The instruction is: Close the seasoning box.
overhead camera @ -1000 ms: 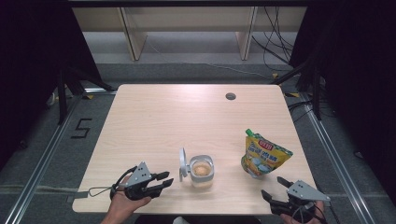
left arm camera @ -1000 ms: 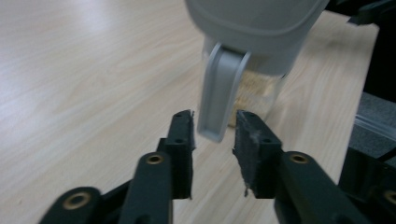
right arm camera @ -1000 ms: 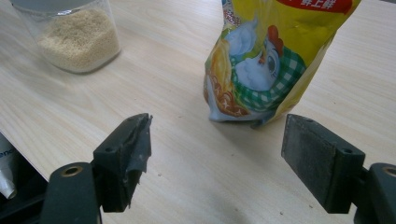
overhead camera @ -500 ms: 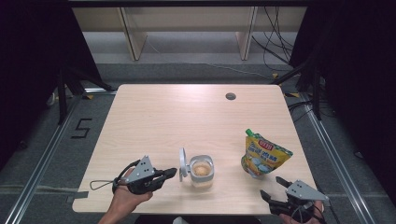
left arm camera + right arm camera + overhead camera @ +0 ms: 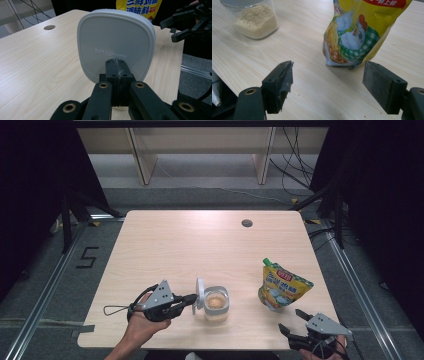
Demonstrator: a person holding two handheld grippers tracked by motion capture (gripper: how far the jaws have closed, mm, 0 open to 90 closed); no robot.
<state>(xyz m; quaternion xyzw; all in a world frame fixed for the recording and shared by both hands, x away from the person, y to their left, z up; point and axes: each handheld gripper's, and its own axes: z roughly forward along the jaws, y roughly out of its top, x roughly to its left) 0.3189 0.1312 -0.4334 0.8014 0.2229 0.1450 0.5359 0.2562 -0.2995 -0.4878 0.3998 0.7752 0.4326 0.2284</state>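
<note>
The high view looks forward and down from above the person's side of the pale wooden desk [image 5: 165,250], far enough off to take in its whole top and the grey floor around it. The left gripper view rides low and looks level along its own black left claw [image 5: 117,66], very near the upright grey plastic lid [image 5: 115,42]; beyond it lies the yellow printed pouch [image 5: 138,7], which the high view [image 5: 282,287] and the right gripper view [image 5: 364,30] share. The right gripper view sits just above the desk, looking over the black right claw [image 5: 328,82] toward the pouch and the clear jar of pale grains [image 5: 255,20].
</note>
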